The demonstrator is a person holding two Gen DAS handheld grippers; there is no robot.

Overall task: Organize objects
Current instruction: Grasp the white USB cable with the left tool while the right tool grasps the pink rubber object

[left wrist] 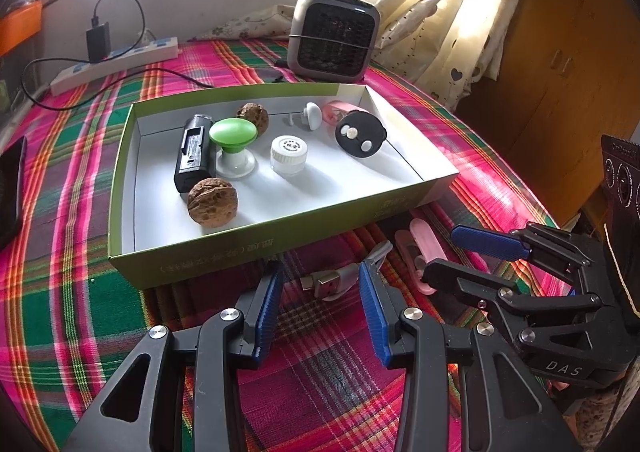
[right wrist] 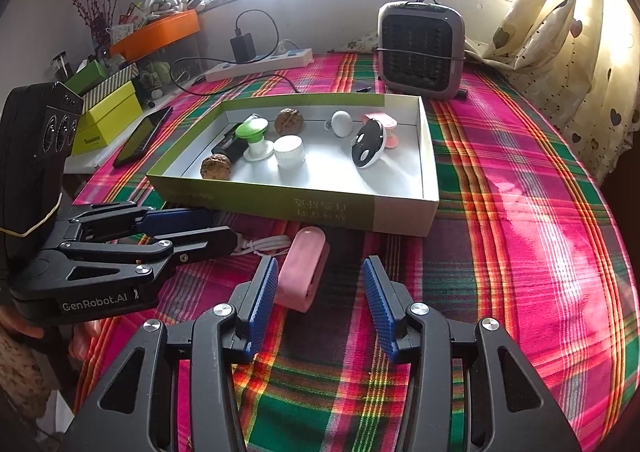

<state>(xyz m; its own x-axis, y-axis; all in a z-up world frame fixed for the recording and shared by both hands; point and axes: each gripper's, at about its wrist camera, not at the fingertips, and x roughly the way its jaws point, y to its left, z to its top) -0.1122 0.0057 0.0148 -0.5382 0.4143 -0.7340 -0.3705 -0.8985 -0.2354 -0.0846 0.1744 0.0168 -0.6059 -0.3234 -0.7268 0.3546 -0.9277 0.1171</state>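
Note:
A green-sided cardboard box point(left wrist: 256, 248) point(right wrist: 280, 204) lies on the plaid cloth. It holds two walnuts point(left wrist: 212, 202), a black battery point(left wrist: 192, 152), a green knob point(left wrist: 233, 136), a white jar point(left wrist: 288, 154), a black-and-white disc point(left wrist: 359, 134) and small pink and white pieces. In front of the box lie a USB cable point(left wrist: 334, 283) point(right wrist: 264, 244) and a pink clip point(left wrist: 424, 252) point(right wrist: 302, 272). My left gripper point(left wrist: 320, 284) is open around the USB plug. My right gripper point(right wrist: 320, 276) is open, its left finger beside the pink clip.
A grey fan heater point(left wrist: 334, 36) point(right wrist: 420, 48) stands behind the box. A power strip with a charger point(left wrist: 116, 60) point(right wrist: 260, 60) lies at the back left. A dark phone point(right wrist: 142, 136) lies left of the box. Curtains point(left wrist: 452, 12) hang at the right.

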